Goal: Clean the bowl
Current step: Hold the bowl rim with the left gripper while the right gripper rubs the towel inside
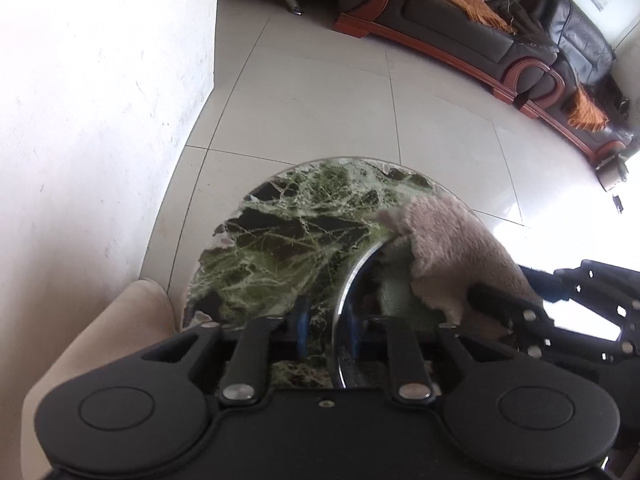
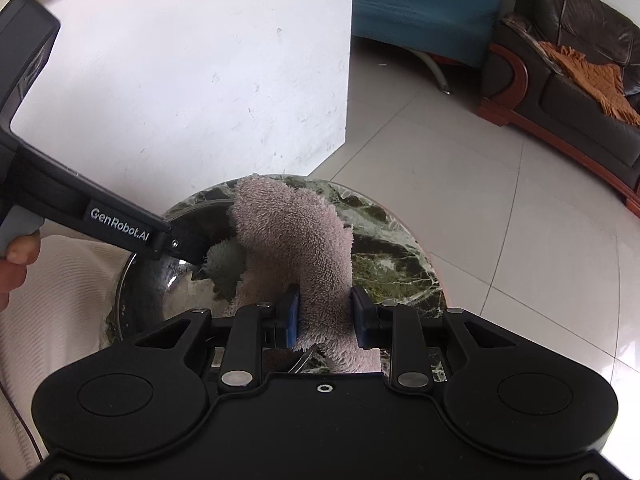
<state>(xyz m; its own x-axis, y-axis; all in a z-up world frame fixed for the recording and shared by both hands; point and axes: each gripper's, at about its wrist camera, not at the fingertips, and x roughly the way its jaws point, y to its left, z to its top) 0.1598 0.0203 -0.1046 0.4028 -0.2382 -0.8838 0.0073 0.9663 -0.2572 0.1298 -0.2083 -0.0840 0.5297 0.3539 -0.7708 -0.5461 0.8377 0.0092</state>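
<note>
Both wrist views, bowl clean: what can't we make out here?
- Bowl inside: right wrist view, towel and right gripper body cover much of it; dirt unreadable among reflections.
- Left gripper pads on the rim: left wrist view, too dark to tell.
- Table near edge: both views, gripper bodies block it.

1. The left gripper (image 1: 326, 330) points steeply down, its fingers (image 1: 302, 326) pinched on the bowl (image 1: 352, 280) rim.
2. The right gripper (image 2: 325, 314) points down, its fingers (image 2: 290, 316) clamped on the cloth (image 2: 296, 232).
3. A hand (image 2: 14, 264) holds the left gripper's handle.
</note>
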